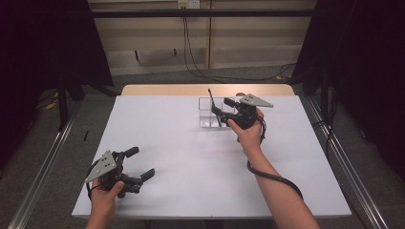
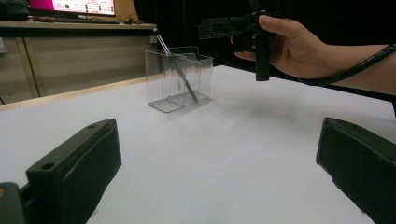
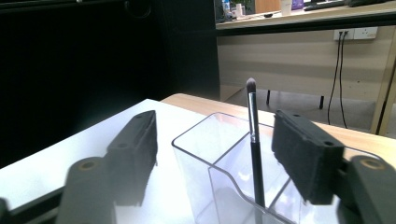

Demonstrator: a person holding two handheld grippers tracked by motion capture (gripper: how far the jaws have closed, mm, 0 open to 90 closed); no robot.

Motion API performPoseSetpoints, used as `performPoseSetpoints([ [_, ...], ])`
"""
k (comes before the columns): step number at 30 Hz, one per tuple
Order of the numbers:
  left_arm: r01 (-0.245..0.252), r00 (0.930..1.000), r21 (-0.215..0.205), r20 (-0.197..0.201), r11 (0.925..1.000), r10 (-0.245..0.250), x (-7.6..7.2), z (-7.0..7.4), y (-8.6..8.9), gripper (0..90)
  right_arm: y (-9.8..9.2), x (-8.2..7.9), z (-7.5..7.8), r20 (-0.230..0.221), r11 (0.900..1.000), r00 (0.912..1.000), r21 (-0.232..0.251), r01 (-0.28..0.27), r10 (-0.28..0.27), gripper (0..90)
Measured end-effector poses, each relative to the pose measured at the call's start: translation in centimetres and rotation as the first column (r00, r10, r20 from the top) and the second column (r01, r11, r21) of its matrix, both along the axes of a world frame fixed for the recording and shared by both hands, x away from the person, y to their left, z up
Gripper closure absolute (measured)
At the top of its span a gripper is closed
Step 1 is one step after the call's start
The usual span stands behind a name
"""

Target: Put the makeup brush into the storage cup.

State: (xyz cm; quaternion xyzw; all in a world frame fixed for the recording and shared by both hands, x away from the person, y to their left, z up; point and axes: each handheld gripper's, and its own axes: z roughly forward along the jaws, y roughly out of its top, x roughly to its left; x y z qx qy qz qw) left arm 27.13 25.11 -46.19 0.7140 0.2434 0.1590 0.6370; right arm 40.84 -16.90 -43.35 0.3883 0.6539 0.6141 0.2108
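The right gripper [image 1: 224, 109] has its jaws spread wide either side of a makeup brush [image 3: 253, 140], touching nothing. The brush stands nearly upright in a clear box [image 1: 208, 114] at the table's [image 1: 191, 157] far side, bristles up. The left gripper [image 1: 137, 163] rests near the table's front edge, jaws wide apart and empty.

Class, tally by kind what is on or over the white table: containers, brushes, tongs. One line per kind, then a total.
Clear containers: 1
Makeup brushes, standing in the container: 1
Tongs: 2, the left tongs and the right tongs, both open
Total: 4
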Motion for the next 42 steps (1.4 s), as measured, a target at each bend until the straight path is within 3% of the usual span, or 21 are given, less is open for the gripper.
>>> performPoseSetpoints([
  [10, -0.002, 1.0, -0.002, -0.006, 1.0, 0.002, 0.2, -0.1, -0.1, 0.0, -0.3, -0.8, 0.0, 0.01, 0.998, 0.9993, -0.044, -0.035, 0.035, 18.8],
  [22, -0.001, 1.0, 0.001, -0.003, 1.0, 0.001, 0.3, 0.0, -0.2, 0.0, -0.6, -1.8, 0.0, 0.001, 0.996, 0.997, -0.046, -0.078, 0.078, 11.8],
  [42, 0.006, 1.0, 0.008, 0.0, 0.9999, -0.006, 0.3, 0.0, -0.4, 0.0, -2.0, -3.6, 0.3, 0.026, 0.992, 0.9921, -0.035, -0.121, 0.122, 4.6],
])
